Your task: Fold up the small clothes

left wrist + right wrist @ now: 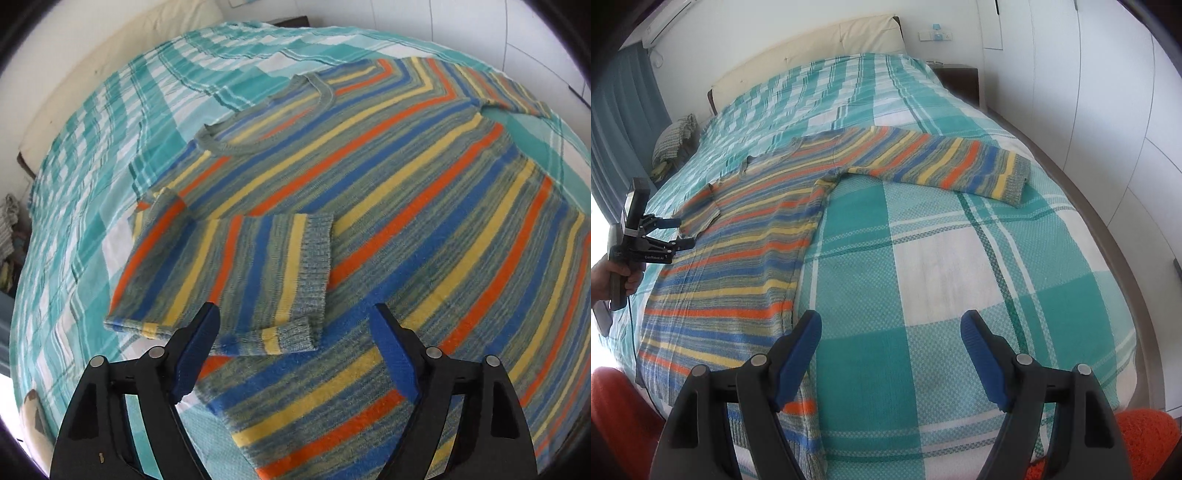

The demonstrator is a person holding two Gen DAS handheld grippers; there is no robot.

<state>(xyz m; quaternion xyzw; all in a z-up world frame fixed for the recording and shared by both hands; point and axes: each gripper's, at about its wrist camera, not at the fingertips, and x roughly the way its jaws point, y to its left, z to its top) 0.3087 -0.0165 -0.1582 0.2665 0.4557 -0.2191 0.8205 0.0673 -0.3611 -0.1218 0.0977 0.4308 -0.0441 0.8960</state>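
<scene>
Striped sweater (738,236): flat on checked bedspread (942,266); left sleeve (229,273) already folded across the body; right sleeve (942,162) outstretched, body folds judged pending; left gripper (295,332) spread above the hem, pinching nothing; right gripper (890,347) spread, empty.

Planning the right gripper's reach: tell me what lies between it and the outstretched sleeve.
Only bare checked bedspread lies between the right gripper and the outstretched sleeve, as the right wrist view shows.
</scene>
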